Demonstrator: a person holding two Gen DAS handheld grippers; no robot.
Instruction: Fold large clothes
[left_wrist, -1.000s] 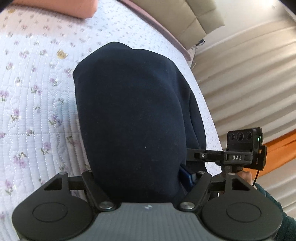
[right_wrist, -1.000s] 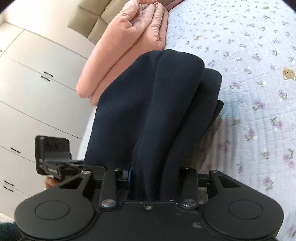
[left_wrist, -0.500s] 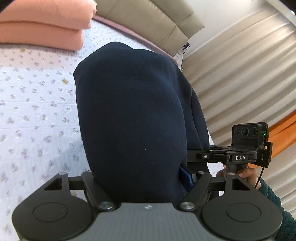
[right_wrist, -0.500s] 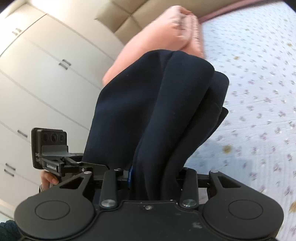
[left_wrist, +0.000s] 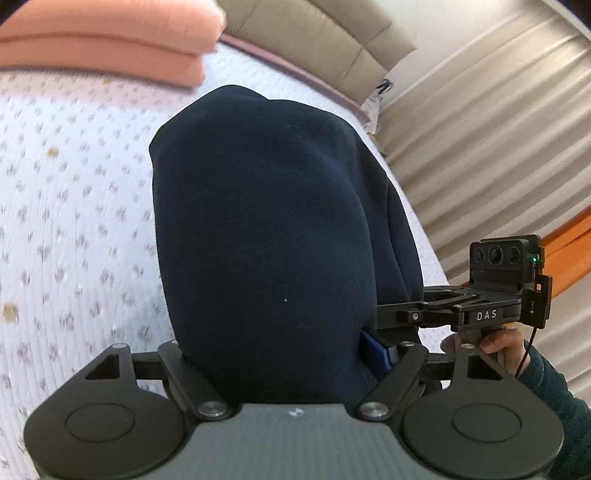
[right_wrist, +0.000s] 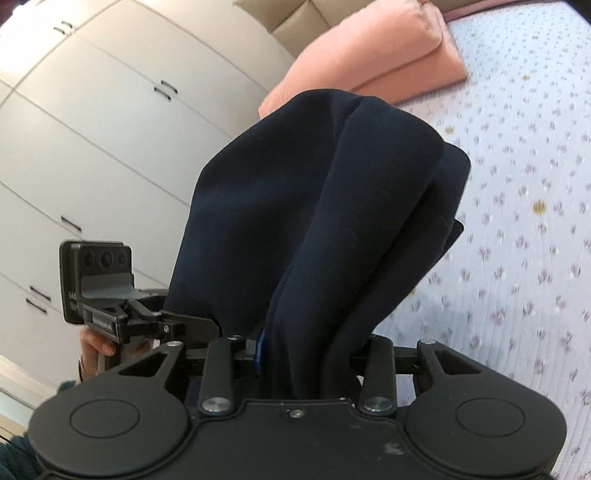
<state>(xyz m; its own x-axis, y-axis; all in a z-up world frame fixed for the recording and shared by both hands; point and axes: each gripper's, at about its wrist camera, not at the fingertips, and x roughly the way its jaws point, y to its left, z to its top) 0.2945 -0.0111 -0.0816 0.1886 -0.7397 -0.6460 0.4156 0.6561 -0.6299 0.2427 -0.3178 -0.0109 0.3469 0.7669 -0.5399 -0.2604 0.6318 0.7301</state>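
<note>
I hold navy garment (left_wrist: 266, 236) above bed (left_wrist: 74, 206); both jaws pinching near edge, its length hanging away toward far side.

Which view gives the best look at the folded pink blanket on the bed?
The right wrist view: the pink blanket shows as one bulky folded bundle beside the navy garment. The left wrist view catches only blurred stacked edges at the frame's top left corner.
</note>
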